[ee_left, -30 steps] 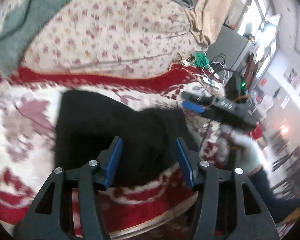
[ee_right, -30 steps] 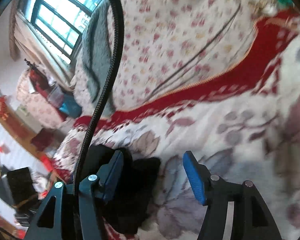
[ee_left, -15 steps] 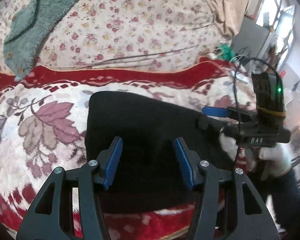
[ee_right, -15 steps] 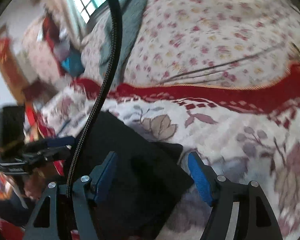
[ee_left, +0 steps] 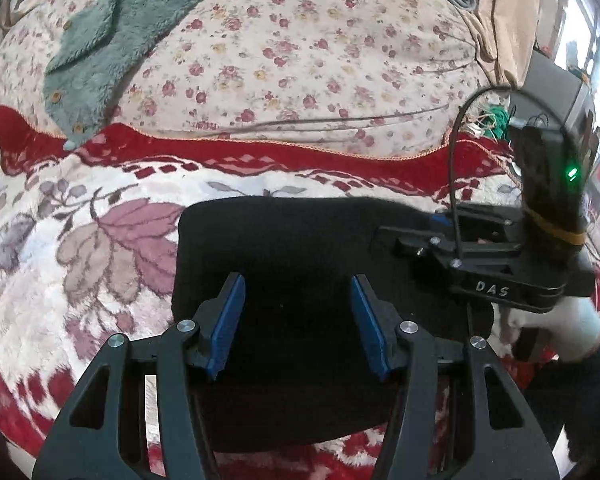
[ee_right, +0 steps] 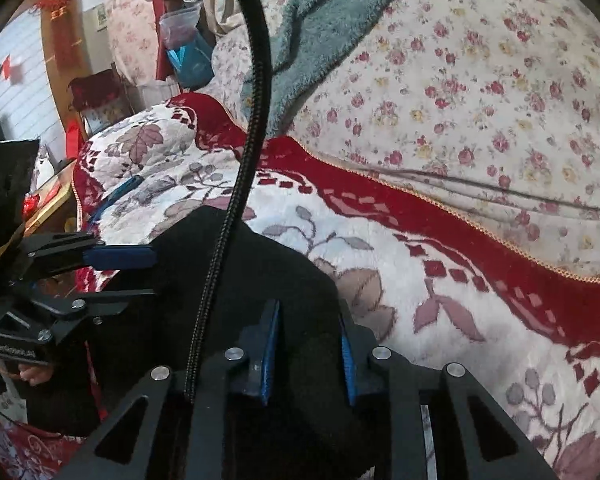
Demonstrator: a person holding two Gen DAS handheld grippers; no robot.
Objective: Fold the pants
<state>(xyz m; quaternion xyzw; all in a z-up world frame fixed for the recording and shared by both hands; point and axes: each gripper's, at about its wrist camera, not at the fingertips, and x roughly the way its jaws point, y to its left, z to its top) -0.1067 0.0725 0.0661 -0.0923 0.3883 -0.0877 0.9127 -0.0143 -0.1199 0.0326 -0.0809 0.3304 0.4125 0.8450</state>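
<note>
1. Left wrist view: left gripper [ee_left: 296,280] now over the near half of the black pants [ee_left: 300,236], closer in than a second ago. Jaws spread as before, nothing pinched.
2. Right gripper [ee_right: 308,308] swung round from bare blanket [ee_left: 100,248] onto the pants' right-hand end. Jaws just closing, black cloth between the pads, apparently pinched.
3. Probable meaning for the task: one end seized for the next fold, left side not yet gripping. Hard to fold evenly until that side closes on cloth too.
4. Pants lying flat as a compact dark rectangle near the blanket's front edge, well short of the red border at the back.
5. Count: one pair of pants; two grippers; one red-and-white leaf-patterned blanket; one floral quilt [ee_left: 300,60] heaped behind; one green fleece garment [ee_left: 112,40] draped on the quilt.
</note>
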